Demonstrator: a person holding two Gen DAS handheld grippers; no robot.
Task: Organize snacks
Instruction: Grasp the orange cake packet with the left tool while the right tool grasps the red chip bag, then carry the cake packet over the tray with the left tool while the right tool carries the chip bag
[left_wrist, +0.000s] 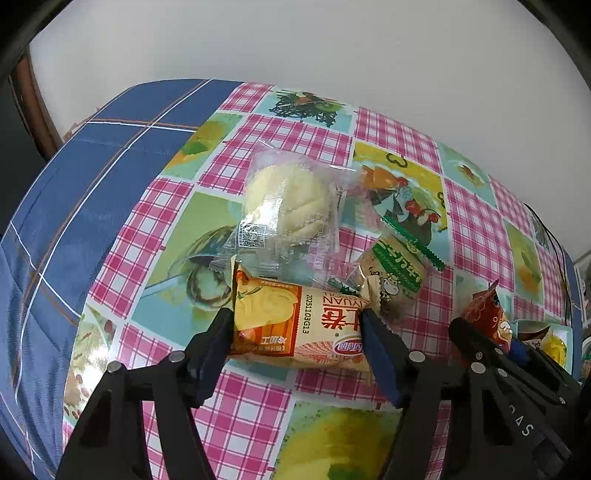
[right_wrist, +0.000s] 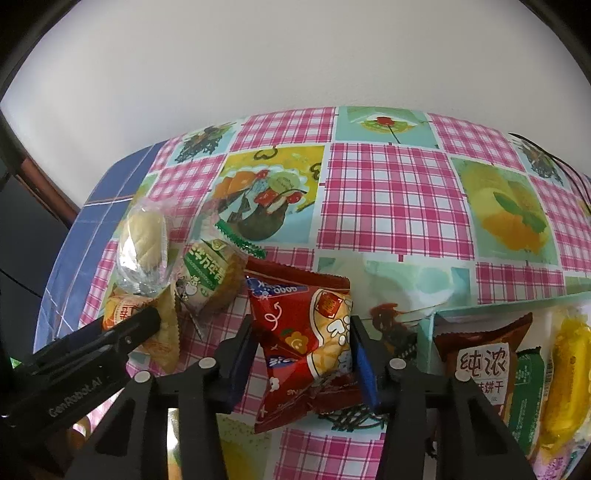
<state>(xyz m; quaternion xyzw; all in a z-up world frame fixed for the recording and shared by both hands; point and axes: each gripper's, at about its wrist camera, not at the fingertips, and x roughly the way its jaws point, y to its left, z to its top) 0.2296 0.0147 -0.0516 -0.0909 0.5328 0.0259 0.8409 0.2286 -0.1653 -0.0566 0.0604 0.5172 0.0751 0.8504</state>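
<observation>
My left gripper (left_wrist: 297, 325) is shut on an orange-and-yellow cake packet (left_wrist: 295, 325), gripped across its width on the patterned tablecloth. Behind it lie a clear-wrapped pale bun (left_wrist: 288, 201) and a green-and-tan cake packet (left_wrist: 397, 271). My right gripper (right_wrist: 303, 350) is shut on a red snack bag (right_wrist: 306, 339) with a popcorn picture. In the right wrist view the bun (right_wrist: 144, 240), the green-and-tan packet (right_wrist: 210, 277) and the orange packet (right_wrist: 122, 310) lie to the left, with my left gripper's finger (right_wrist: 122, 332) over the orange one.
A pale green box (right_wrist: 436, 325) at the right holds a brown biscuit packet (right_wrist: 484, 354), a green packet (right_wrist: 524, 391) and a yellow packet (right_wrist: 565, 376). The tablecloth (right_wrist: 388, 199) stretches back to a white wall. A blue checked cloth (left_wrist: 92, 192) covers the left side. A black cable (right_wrist: 554, 162) lies far right.
</observation>
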